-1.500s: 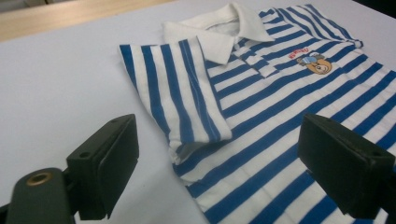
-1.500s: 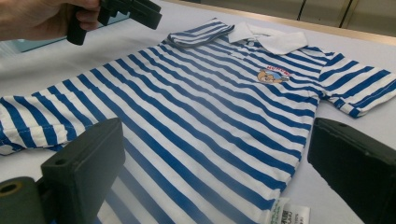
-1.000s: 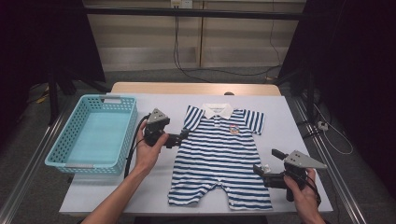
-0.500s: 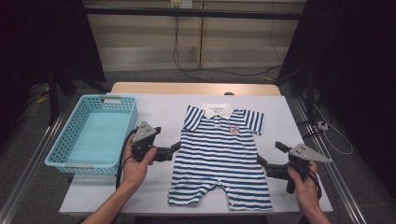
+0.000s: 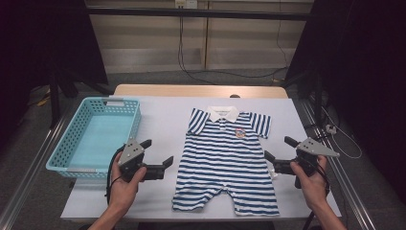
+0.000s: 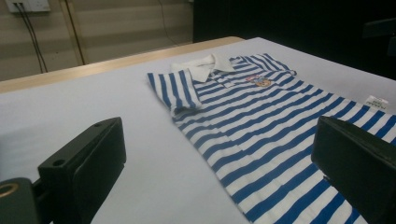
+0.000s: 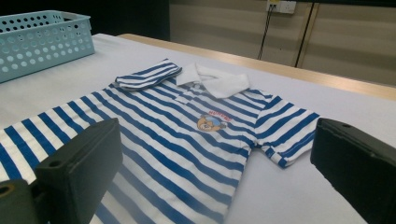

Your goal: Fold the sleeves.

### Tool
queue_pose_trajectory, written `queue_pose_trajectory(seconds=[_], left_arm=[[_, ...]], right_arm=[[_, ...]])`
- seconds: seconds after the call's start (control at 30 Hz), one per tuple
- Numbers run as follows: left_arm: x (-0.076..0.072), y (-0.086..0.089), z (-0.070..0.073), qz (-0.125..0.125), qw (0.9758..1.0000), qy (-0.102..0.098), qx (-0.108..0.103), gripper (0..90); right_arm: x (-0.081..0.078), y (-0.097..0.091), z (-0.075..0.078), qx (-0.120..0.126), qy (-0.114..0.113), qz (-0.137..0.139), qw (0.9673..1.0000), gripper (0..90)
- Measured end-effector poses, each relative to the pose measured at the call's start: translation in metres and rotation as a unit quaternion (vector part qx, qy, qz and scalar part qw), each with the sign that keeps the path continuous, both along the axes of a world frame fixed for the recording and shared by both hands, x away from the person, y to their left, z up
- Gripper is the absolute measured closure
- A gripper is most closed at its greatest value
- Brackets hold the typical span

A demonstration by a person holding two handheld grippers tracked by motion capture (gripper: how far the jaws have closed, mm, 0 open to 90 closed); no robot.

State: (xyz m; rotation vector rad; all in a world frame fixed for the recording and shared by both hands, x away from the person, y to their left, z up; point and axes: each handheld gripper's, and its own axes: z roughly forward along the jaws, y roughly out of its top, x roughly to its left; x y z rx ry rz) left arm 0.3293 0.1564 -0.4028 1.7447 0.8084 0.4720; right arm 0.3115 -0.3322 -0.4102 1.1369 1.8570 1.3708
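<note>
1. A blue-and-white striped baby romper (image 5: 229, 160) lay flat on the white table (image 5: 163, 124), collar toward the far edge and legs toward the person's side, slightly right of the table's middle.
2. The left gripper (image 5: 155, 158) was held just left of the romper's left side edge, its jaws spread wide and holding nothing; bare tabletop showed between it and the cloth.
3. In the left gripper view, the romper's nearer sleeve (image 6: 175, 91) was folded over onto itself, and the side edge of the cloth ran between the two black jaws.
4. The right gripper (image 5: 277, 153) sat at the romper's right side edge, jaws likewise wide apart and gripping nothing, just beside the cloth.
5. A white label (image 6: 377, 102) stuck out at the romper's right edge.
6. A turquoise basket (image 5: 72, 148) stood on the table's left part, well apart from the romper, with an open strip of table between them.
7. The romper's leg hems lay near the table's front edge; more bare surface lay beyond the collar (image 5: 224, 113), up to the wooden far edge (image 5: 201, 90).
</note>
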Motion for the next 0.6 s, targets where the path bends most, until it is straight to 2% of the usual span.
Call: queue_pose_trajectory(seconds=[0.07, 0.1, 0.13, 0.23, 0.33, 0.37, 0.53, 0.6], left_arm=[[-0.004, 0.006, 0.0, 0.007, 0.9999, 0.003, -0.008, 3.2], [-0.006, 0.01, 0.0, 0.008, 1.0, 0.0, 0.0, 3.2], [-0.008, 0.012, 0.0, 0.013, 0.9999, -0.001, -0.007, 3.2], [-0.012, 0.02, 0.0, 0.023, 0.9997, -0.002, -0.003, 3.2], [-0.018, 0.026, -0.001, 0.023, 0.9996, -0.005, -0.015, 3.0], [-0.019, 0.029, 0.0, 0.028, 0.9995, -0.009, -0.011, 2.9], [-0.025, 0.036, 0.0, 0.036, 0.9991, -0.001, -0.021, 2.9], [-0.027, 0.039, 0.0, 0.037, 0.9992, -0.006, -0.014, 3.0]], right_arm=[[0.003, -0.001, 0.001, -0.01, -0.002, 0.0, 1.0, 2.0], [0.005, -0.001, 0.001, -0.008, -0.001, 0.002, 1.0, 2.2], [0.007, -0.001, 0.002, -0.006, 0.001, 0.002, 1.0, 2.5], [0.013, -0.002, 0.004, -0.008, 0.005, -0.001, 1.0, 2.9], [0.02, -0.004, 0.005, -0.008, 0.007, -0.001, 0.9999, 3.2], [0.023, -0.004, 0.005, -0.008, 0.01, -0.001, 0.9999, 3.4], [0.034, -0.004, 0.006, -0.012, 0.015, 0.001, 0.9998, 4.8], [0.04, -0.005, 0.009, -0.014, 0.016, -0.001, 0.9998, 7.5]])
